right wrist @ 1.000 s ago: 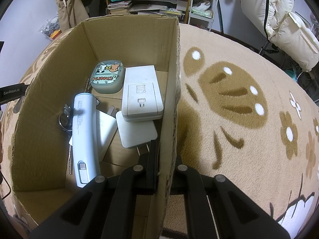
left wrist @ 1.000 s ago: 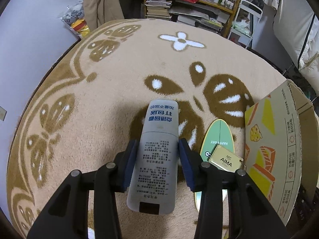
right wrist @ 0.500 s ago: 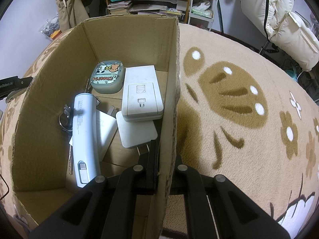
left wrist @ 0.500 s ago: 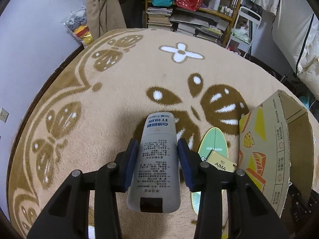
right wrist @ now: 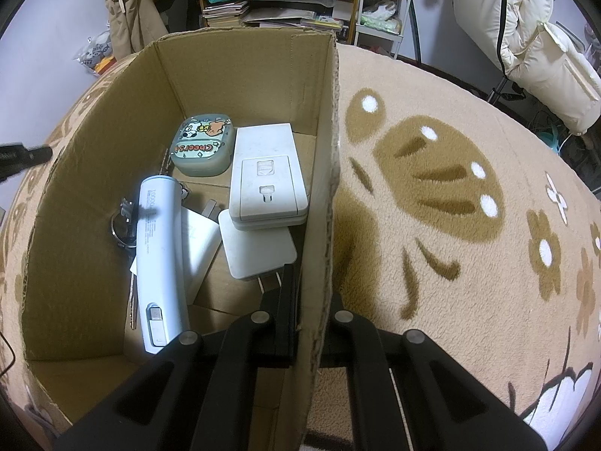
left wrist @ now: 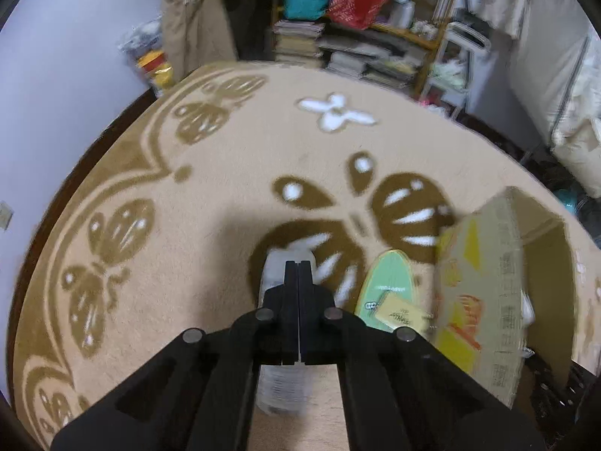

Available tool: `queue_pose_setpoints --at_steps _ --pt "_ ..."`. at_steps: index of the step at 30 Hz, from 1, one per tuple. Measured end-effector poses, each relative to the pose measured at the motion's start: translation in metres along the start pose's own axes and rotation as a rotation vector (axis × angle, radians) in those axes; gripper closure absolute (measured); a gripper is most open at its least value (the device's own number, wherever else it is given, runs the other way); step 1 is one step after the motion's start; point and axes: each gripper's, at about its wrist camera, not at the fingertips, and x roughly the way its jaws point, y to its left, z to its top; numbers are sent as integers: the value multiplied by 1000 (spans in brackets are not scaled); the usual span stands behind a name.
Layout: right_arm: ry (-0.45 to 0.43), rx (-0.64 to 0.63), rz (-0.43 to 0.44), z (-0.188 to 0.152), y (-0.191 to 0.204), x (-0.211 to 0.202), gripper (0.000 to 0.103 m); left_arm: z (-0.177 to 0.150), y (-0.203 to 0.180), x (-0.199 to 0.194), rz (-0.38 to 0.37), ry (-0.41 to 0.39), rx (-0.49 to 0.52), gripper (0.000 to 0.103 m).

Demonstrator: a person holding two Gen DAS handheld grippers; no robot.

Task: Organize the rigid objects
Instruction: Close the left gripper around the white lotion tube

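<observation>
Cardboard box (right wrist: 240,75) wall is pinched by the right tool (right wrist: 311,282), likely steadying it for loading. Left tool (left wrist: 298,274) is closed, empty, above the grey bottle (left wrist: 280,394) lying on the rug (left wrist: 188,225).

The left tongs (left wrist: 298,274) hide most of the grey bottle (left wrist: 280,391) beneath them — its label is blurred, unreadable.
</observation>
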Motion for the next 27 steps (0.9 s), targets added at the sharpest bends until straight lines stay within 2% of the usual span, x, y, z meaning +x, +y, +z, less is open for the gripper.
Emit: queue_pose_setpoints --at_steps 3,7,9,13,16,17,18,20,21,27 --pt "0 1 -1 0 0 0 96 -6 6 14 -24 47 -31 103" --pt "0 1 0 1 -1 0 96 -8 8 23 -6 78 -30 98" --pt "0 0 0 1 -1 0 96 -10 9 27 9 85 -28 90" --pt "0 0 -1 1 -1 0 96 -13 10 37 -16 125 -16 80" --pt "0 1 1 0 0 0 96 -16 6 39 -7 125 8 56" --pt "0 1 1 0 0 0 96 -17 4 39 -6 117 18 44" --pt "1 0 2 0 0 0 96 -17 2 39 -5 111 29 36" --pt "1 0 2 0 0 0 96 -17 1 43 6 129 35 26" --pt "1 0 2 1 -1 0 96 -18 1 46 6 135 32 24" --pt "1 -1 2 0 0 0 96 -25 7 69 31 210 8 23"
